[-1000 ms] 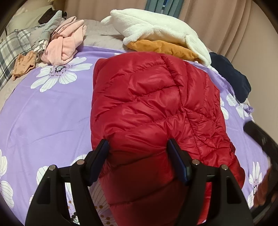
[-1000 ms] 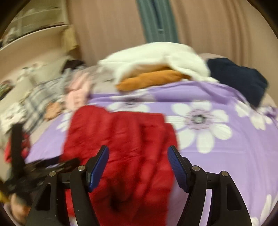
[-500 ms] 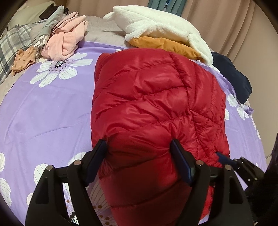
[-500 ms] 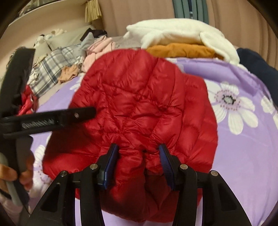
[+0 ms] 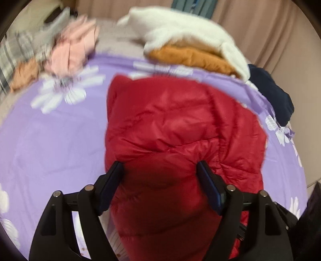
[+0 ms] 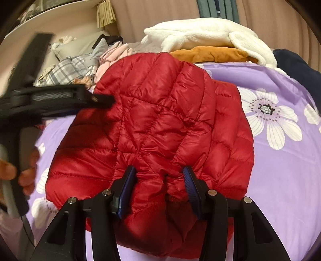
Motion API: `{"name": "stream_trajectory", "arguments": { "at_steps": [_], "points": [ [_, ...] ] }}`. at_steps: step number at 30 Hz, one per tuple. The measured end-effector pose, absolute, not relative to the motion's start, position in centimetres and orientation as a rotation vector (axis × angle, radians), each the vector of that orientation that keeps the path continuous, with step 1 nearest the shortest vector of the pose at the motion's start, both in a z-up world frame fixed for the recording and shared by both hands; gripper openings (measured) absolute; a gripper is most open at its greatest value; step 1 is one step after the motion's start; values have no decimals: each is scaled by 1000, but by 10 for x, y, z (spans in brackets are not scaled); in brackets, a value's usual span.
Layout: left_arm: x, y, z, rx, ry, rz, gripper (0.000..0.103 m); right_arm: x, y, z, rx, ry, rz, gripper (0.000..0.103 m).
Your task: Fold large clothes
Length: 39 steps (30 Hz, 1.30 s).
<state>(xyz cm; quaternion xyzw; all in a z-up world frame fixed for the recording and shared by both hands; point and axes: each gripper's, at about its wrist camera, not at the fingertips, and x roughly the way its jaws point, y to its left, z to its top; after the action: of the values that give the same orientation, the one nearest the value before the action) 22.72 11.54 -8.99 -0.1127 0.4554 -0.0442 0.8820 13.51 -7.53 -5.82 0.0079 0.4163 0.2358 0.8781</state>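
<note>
We've got the right gripper pinching a bunched fold of the red puffer jacket at bed-centre, while the left gripper, jaws just widening, seems (blurred) merely to straddle it at six o'clock, so that slick shell may spring open.

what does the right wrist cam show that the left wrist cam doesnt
Only the right wrist view shows the right gripper pinching a bunched fold of the red puffer jacket, the person's hand, and a tasselled curtain tie.

Only the left wrist view shows the left gripper from behind, jaws just opening around the jacket.

Both show the purple floral sheet, white fleece on an orange garment, a navy garment and pink clothes.
</note>
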Motion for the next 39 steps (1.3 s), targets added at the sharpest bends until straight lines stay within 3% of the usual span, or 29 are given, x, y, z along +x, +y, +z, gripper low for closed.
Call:
{"name": "stream_trajectory", "arguments": {
  "at_steps": [3, 11, 20, 31, 39],
  "points": [
    [234, 132, -105, -359, 987, -109, 92, 135, -75, -60, 11, 870, 489, 51],
    [232, 127, -96, -347, 966, -101, 93, 131, -82, -38, 8, 873, 468, 51],
    [228, 127, -97, -339, 947, -87, 93, 146, -102, 11, 129, 714, 453, 51],
    [228, 119, -95, -267, 929, -64, 92, 214, -92, -56, 258, 932, 374, 51],
    [219, 117, -89, -241, 916, -55, 89, 210, -99, -58, 291, 951, 396, 51]
  ]
}}
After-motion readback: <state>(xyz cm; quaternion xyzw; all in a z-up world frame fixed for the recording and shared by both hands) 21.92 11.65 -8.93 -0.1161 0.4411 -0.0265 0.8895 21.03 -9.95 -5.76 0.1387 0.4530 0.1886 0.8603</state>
